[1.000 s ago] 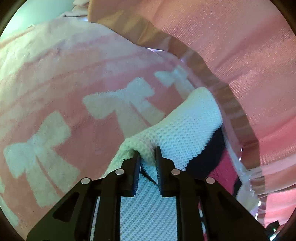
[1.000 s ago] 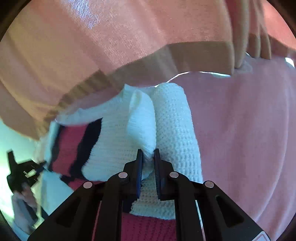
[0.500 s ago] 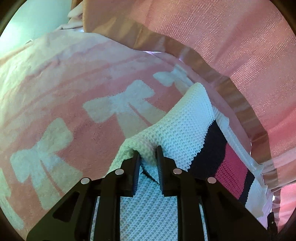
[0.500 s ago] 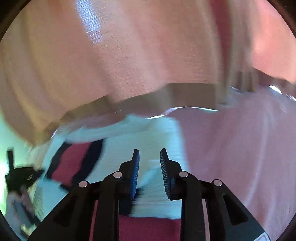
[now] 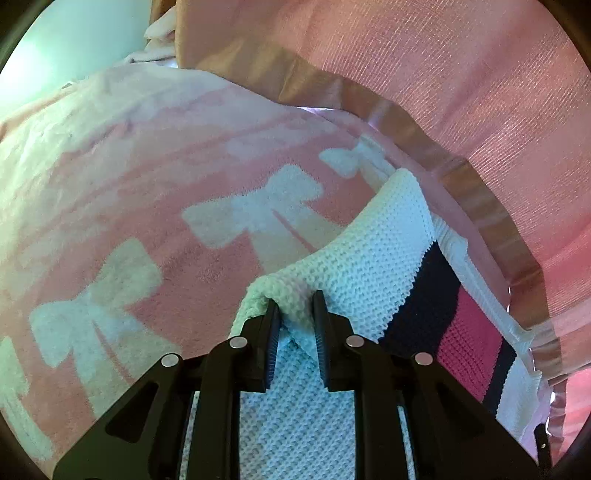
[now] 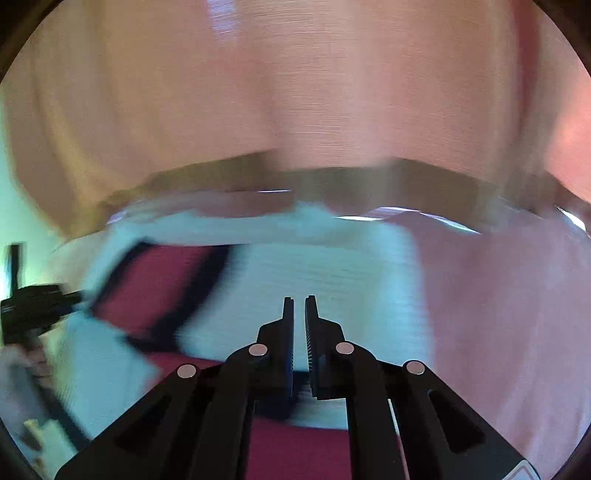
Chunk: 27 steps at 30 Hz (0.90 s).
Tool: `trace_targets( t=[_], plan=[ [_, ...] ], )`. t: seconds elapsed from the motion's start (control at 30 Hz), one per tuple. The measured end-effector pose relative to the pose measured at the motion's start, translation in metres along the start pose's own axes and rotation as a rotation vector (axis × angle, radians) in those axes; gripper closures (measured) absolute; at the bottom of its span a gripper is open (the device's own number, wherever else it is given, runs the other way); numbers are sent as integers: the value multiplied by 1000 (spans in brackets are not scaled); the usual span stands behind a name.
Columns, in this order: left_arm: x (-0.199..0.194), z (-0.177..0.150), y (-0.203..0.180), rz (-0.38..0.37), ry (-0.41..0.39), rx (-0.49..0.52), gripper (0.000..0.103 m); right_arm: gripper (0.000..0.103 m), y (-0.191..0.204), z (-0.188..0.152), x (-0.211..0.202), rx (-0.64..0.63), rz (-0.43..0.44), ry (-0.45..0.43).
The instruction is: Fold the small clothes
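Note:
A small knitted sweater, white with dark and pink-red stripes, lies on a pink blanket with white bows. My left gripper is shut on a bunched white edge of the sweater. In the right wrist view, which is blurred by motion, the sweater lies flat ahead. My right gripper is shut and empty above the sweater's white part. The left gripper and the hand that holds it show at the left edge of that view.
A pink curtain with a tan hem hangs along the far side of the bed, just past the sweater; it also fills the top of the right wrist view. A pale wall shows at the top left.
My right gripper opened and let go of the sweater's white fold, pulled back, then closed empty. The fold now lies flat. My left gripper kept its hold.

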<state>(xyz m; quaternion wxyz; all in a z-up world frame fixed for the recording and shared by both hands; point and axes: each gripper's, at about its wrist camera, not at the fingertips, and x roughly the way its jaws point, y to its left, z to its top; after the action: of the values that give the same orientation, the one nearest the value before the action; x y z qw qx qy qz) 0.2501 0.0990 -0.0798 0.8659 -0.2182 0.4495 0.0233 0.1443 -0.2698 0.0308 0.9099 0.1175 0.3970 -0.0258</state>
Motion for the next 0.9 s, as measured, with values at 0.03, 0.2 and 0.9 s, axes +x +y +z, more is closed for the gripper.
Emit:
trace_targets(
  t=[0.03,0.2,0.9],
  plan=[
    [0,0,0,1,-2,-1,85,94,17,1,8,-21,34,12],
    [2,3,1,-2,11,-5,85,99,112,8,90,-128,142,120],
    [-52,-13,-15,31,-129,146,34,52,-128,-43,-23,216,-160,90]
  ],
)
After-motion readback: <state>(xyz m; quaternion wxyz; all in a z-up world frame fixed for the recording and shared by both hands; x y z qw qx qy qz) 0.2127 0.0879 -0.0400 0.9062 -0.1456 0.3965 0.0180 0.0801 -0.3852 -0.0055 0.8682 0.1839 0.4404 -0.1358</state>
